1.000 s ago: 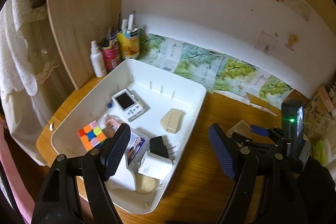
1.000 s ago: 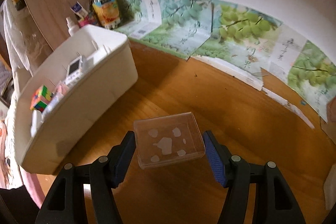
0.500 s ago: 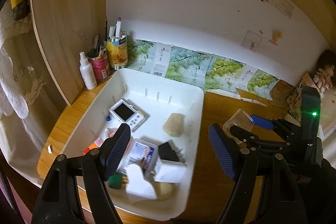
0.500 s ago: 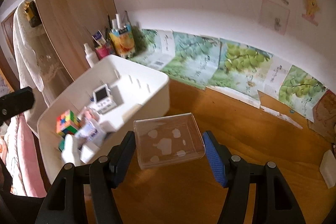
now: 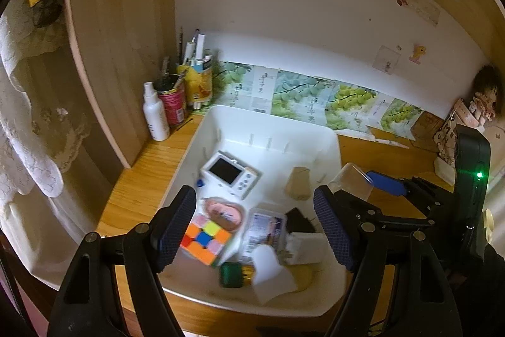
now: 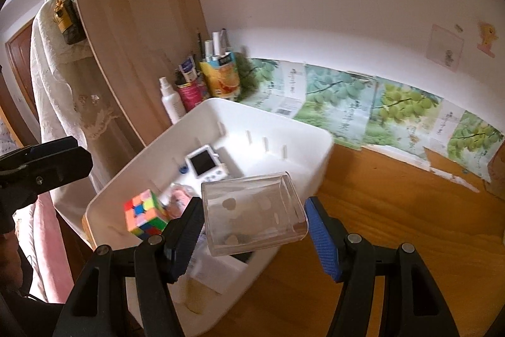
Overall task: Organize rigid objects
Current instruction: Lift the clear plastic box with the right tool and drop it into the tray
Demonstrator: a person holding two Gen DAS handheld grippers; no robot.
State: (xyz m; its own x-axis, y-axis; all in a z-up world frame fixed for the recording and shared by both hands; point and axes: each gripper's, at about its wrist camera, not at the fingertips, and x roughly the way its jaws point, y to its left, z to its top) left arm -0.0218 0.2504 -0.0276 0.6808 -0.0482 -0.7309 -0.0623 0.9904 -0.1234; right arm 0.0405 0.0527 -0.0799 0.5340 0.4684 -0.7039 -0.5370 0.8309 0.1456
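The right claw (image 6: 254,229), clenched on the clear plastic box (image 6: 252,213), had swung over the white bin (image 6: 284,131); the left claw (image 5: 255,229) hung released, empty.

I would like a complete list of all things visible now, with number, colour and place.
storage bin: 1, white, on the desk
puzzle cube: 1, multicoloured, in the bin, near corner
handheld device: 1, white with dark screen, in the bin
beige piece: 1, in the bin
clear box: 1, transparent, held above the bin edge
spray bottle: 1, white, behind the bin
pen cups: 2, red and yellow, back corner
desk: 1, wooden
left claw: black, open
right claw: black, shut on the clear box
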